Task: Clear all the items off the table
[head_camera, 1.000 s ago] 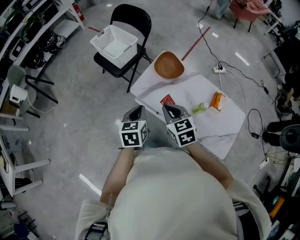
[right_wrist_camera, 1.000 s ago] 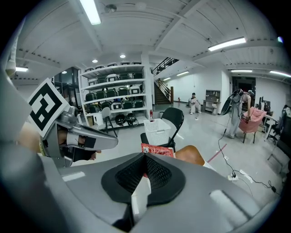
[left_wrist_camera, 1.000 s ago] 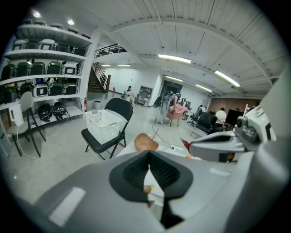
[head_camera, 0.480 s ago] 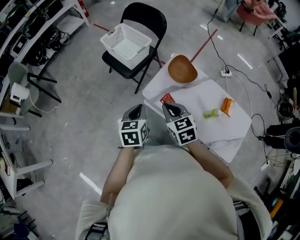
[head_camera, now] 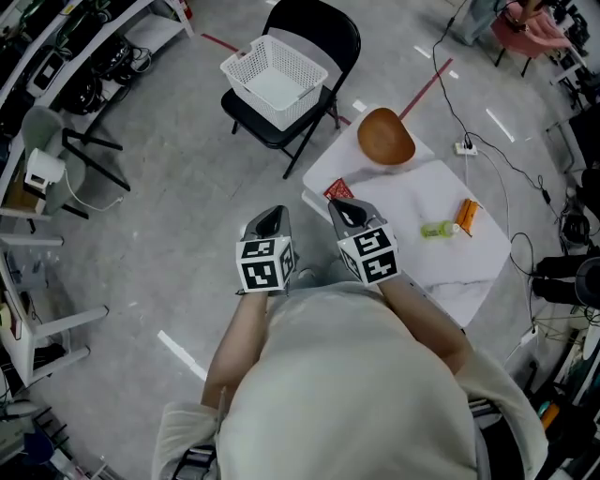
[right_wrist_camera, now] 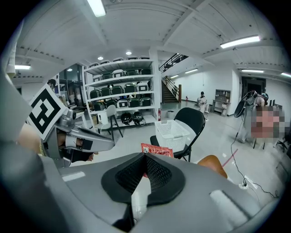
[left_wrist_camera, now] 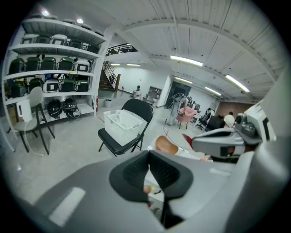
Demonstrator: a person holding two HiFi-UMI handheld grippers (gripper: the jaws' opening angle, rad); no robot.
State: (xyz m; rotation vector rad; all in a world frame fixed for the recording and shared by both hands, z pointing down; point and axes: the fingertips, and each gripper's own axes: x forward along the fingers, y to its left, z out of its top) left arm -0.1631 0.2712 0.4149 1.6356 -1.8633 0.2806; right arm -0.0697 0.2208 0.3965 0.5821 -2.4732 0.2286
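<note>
1. Nearest the person, the left gripper (head_camera: pixel 273 222) and the right gripper (head_camera: pixel 349 217) are held side by side, each angled downward. Both claws are pressed together with nothing between the pads.
2. Just ahead of the right gripper, a red packet (head_camera: pixel 338 190) lies at the near corner of the white table (head_camera: pixel 403 197). The claw does not touch it.
3. Further along the tabletop, toward its right side, a green bottle (head_camera: pixel 437 229) lies on its side. A small orange carton (head_camera: pixel 466 216) lies just beside it.
4. At the table's far edge sits a wooden bowl (head_camera: pixel 385 137), well apart from the bottle and the carton.
5. Beyond the table, a black folding chair (head_camera: pixel 323 28) stands on the grey floor with a white mesh basket (head_camera: pixel 275 70) on its seat.
6. Farthest back, in the left gripper view, a shelving rack (left_wrist_camera: pixel 54 68) holds dark helmets along the wall.
</note>
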